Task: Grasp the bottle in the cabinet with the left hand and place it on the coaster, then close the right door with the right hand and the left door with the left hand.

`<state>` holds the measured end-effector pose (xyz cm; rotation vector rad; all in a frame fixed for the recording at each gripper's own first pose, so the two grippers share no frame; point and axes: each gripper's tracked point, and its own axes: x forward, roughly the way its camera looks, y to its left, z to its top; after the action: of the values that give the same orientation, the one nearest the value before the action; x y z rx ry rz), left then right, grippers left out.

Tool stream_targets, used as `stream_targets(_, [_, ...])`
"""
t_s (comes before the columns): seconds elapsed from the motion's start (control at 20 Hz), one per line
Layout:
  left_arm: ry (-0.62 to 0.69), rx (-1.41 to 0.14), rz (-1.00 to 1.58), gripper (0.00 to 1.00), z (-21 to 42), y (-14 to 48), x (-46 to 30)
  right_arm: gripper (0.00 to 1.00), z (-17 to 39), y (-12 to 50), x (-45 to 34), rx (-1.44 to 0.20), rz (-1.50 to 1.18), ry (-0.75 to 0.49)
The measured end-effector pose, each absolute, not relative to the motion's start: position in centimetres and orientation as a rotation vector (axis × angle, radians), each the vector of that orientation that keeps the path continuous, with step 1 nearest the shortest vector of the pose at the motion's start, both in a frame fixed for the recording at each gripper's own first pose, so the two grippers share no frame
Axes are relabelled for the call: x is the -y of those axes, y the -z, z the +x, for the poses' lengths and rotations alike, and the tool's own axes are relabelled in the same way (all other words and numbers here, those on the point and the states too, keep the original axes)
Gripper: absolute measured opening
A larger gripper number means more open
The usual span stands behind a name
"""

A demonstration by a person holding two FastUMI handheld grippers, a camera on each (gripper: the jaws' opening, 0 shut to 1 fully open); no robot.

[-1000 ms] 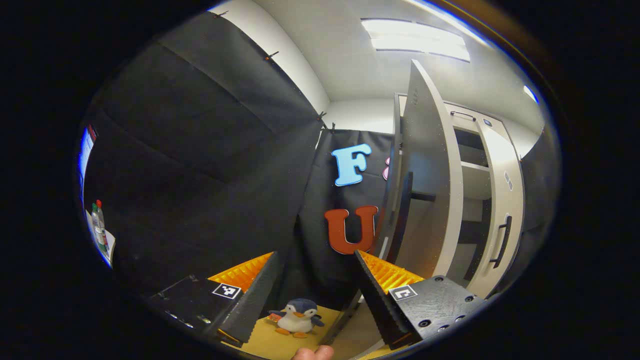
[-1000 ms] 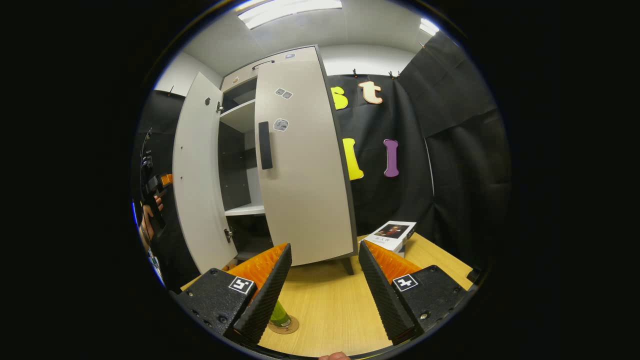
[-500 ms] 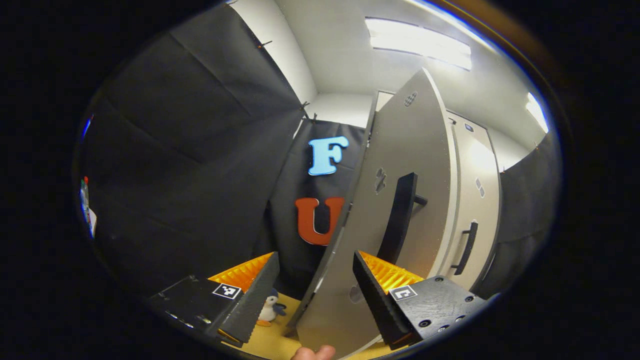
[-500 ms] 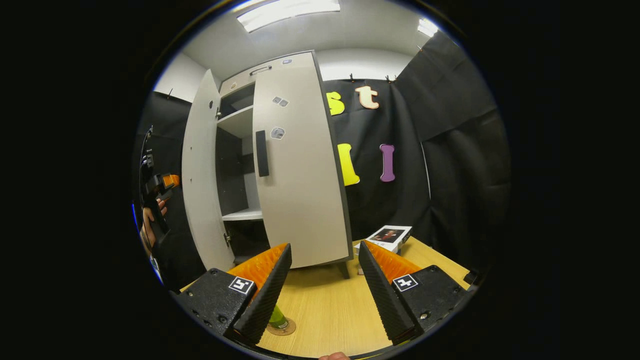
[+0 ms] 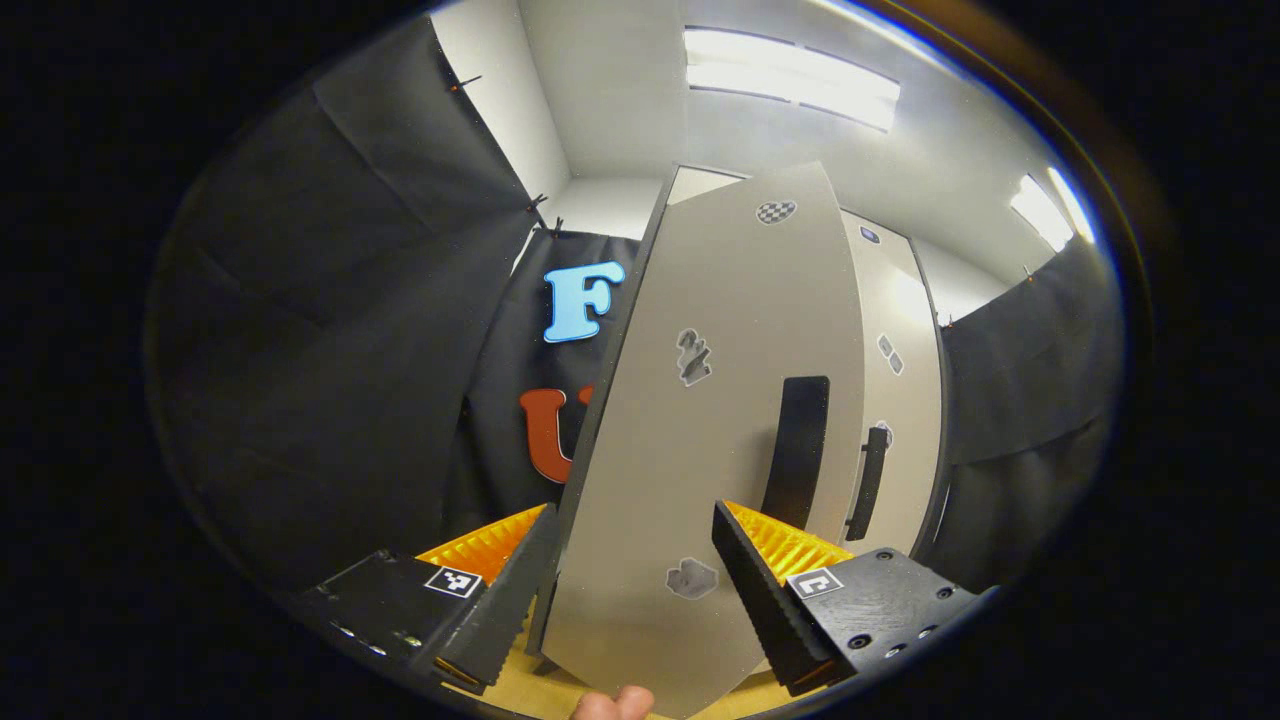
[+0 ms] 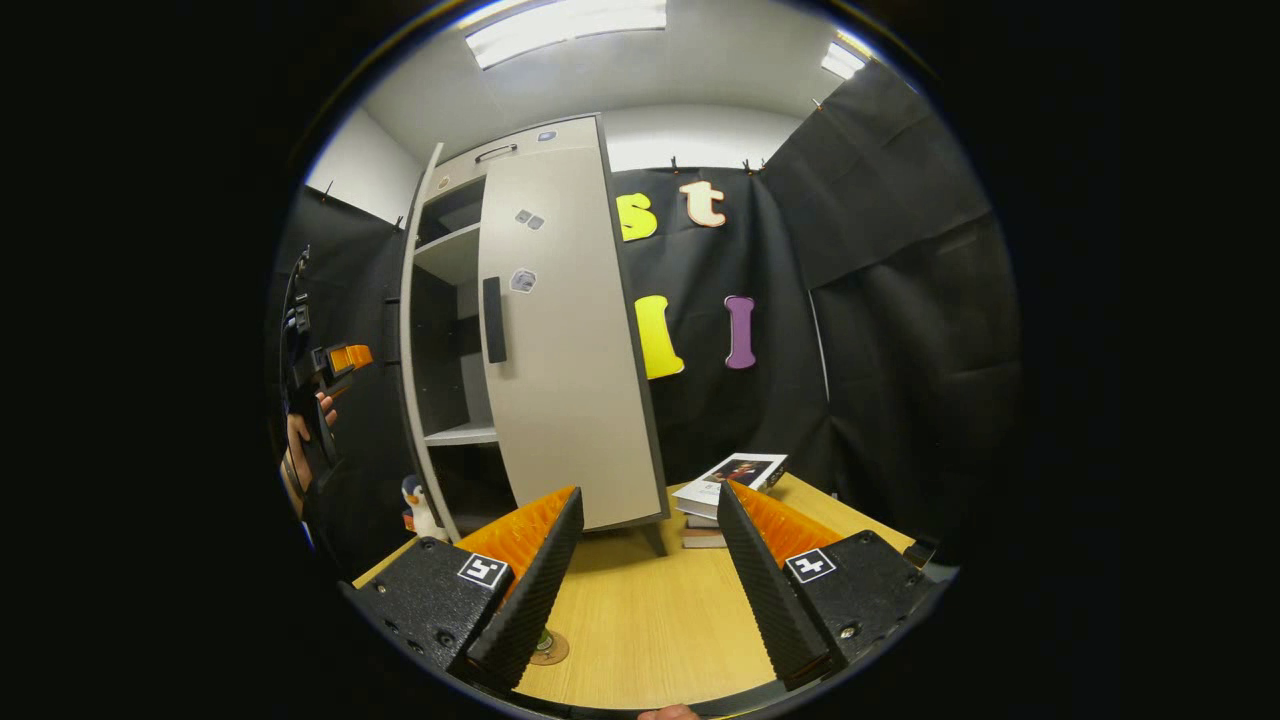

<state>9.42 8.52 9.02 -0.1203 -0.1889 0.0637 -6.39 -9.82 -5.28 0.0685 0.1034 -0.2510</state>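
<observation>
Doors first: we see the left door (image 5: 700,430) has swung far toward shut within the last second, a gap remaining, while the right door (image 6: 560,340) sits closed. Our left hand-held gripper (image 5: 630,590) and right hand-held gripper (image 6: 650,580) gape empty. The bottle (image 6: 543,637) rests on the coaster (image 6: 550,650); a penguin toy (image 6: 418,505) and books (image 6: 725,480) stand clear.

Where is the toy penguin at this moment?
In the right gripper view, the toy penguin stands on the table, at the foot of the cabinet's left door, left of the cabinet.
</observation>
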Motion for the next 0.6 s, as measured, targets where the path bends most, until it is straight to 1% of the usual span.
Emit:
stream_targets(0.05, [-0.061,0.190,-0.112,0.95,9.2,-8.9,-8.4,0.83,-6.4,5.2,9.9,-0.105,0.065,0.255])
stream_targets(0.3, [-0.027,0.179,-0.059,0.95,8.1,-8.6,-7.4,0.83,-5.8,5.7,8.7,-0.119,0.074,0.222])
stream_targets(0.35, [-0.020,0.162,-0.053,0.99,7.9,-8.1,-7.4,0.83,-5.6,5.8,8.3,-0.124,0.070,0.207])
stream_targets(0.55, [-0.047,0.108,-0.071,0.99,6.4,-5.4,-7.2,0.83,-5.0,5.7,7.5,-0.137,0.037,0.170])
stream_targets(0.6, [-0.055,0.094,-0.070,0.95,6.0,-4.6,-7.3,0.83,-4.7,5.7,7.3,-0.142,0.036,0.160])
